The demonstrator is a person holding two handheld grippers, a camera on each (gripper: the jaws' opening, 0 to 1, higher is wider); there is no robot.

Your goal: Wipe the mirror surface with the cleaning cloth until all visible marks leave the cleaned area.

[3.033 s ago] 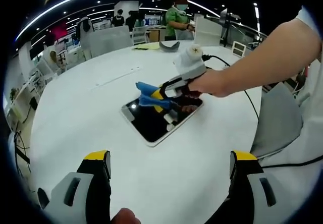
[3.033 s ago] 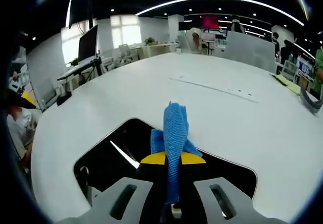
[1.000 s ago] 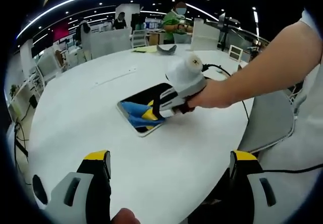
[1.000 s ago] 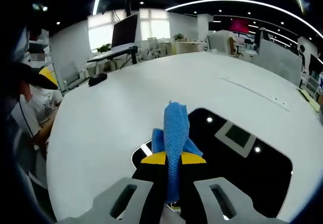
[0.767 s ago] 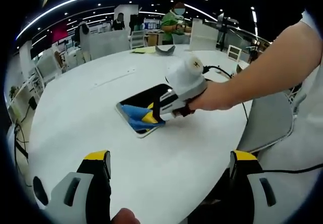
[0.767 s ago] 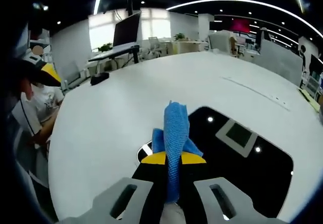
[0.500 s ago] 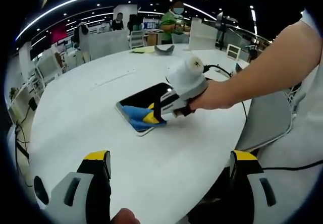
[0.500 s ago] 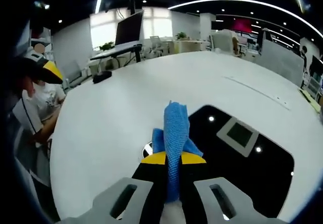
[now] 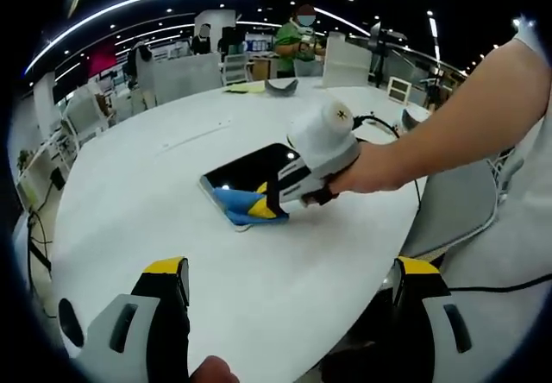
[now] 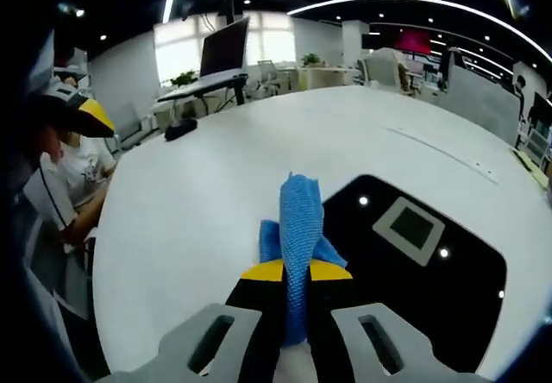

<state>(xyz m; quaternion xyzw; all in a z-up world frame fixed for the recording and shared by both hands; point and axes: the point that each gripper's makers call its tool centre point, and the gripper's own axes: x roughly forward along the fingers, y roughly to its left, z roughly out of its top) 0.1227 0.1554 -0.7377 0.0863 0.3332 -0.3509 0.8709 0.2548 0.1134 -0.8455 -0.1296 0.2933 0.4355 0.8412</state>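
**A:** What am I looking at in the left gripper view?

**B:** I am looking across a round white table [image 9: 129, 228]; a flat rectangular mirror [image 9: 250, 169] is lying on it near the middle, its dark face reflecting the ceiling; the right gripper [image 9: 263, 204] is reaching in from the right side, held in a person's hand [image 9: 366, 167]; it is pressing a blue cleaning cloth [image 9: 235, 202] down at the near corner of the mirror, where the cloth is overlapping the mirror's edge and touching the table; a black cable [image 9: 379, 124] is trailing behind the hand.

**A:** And the left gripper?

**B:** I am seeing the left gripper [image 9: 289, 310] rising from the bottom of its own view; its two yellow-tipped jaws are standing wide apart with nothing between them; it is hanging well back from the mirror.

**A:** What is the right gripper view giving you?

**B:** I am looking along the right gripper [image 10: 296, 271]; its jaws are clamped together on the cleaning cloth [image 10: 298, 228], which is sticking up between the yellow tips; the mirror [image 10: 414, 262] is spreading out to the right of the cloth, mirroring ceiling lights and a square panel; the bare table [image 10: 190, 202] is lying to the left; I cannot tell from here whether marks are remaining on the glass.

**A:** Anything around the table?

**B:** People are standing at the far side in the left gripper view; a monitor [image 10: 222, 48] is standing on a desk beyond the table in the right gripper view.
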